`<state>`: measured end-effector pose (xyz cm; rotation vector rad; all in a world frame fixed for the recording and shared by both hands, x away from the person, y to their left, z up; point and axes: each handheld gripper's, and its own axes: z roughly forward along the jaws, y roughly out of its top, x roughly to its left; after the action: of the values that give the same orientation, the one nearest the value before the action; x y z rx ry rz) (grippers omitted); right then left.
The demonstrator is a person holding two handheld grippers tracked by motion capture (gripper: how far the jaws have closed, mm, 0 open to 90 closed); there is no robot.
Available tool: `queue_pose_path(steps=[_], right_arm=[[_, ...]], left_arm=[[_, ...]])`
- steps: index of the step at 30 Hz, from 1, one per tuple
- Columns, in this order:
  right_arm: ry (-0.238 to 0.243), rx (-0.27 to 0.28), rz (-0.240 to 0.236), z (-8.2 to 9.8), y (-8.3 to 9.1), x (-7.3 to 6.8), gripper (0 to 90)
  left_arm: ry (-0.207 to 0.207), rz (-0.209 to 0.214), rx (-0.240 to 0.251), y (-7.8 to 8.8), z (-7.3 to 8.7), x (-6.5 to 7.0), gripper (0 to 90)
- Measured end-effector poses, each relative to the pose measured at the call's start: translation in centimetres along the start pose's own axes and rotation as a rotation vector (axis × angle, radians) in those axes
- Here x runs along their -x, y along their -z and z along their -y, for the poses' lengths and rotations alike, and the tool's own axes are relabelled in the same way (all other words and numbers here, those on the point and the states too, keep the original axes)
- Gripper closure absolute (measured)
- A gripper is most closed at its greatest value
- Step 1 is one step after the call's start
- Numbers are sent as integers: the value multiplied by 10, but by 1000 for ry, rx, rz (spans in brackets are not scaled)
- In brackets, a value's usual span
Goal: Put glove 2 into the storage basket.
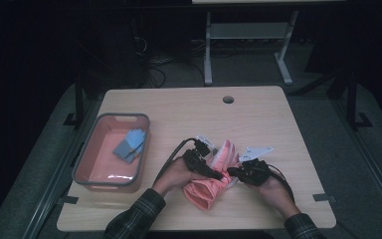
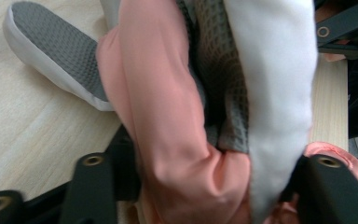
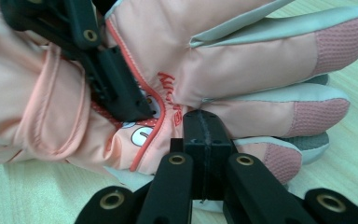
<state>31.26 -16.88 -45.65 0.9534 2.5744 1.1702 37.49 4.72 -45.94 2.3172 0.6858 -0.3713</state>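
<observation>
The pink glove [image 1: 210, 180] is clamped by the left tongs [image 1: 218, 175] – steadied by the closed right tongs [image 1: 233, 172] (pressed against it) for handling.

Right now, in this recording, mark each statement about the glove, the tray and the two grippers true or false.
1. The pink glove lies inside the tray. False: it lies on the table, between the two grippers.
2. The tray holds a blue item. True.
3. The right gripper has its jaws together. True.
4. The left gripper has nothing between its jaws. False: the glove's fabric sits between them.
5. The tray stands on the table's left side. True.
</observation>
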Motion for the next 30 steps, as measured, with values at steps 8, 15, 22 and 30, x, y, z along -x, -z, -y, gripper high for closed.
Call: queue_pose_path(steps=[8,15,22,30], right_arm=[[-14,73,-33,1,20,3,644],[-61,107,100,17,41,21,364],[-156,59,237,40,47,58,198],[-167,29,281,43,38,65,138]], left_arm=[[-2,16,25,6,1,0,597],[-19,15,29,13,-2,6,606],[-21,25,59,22,-3,12,611],[-53,21,96,42,-8,24,611]])
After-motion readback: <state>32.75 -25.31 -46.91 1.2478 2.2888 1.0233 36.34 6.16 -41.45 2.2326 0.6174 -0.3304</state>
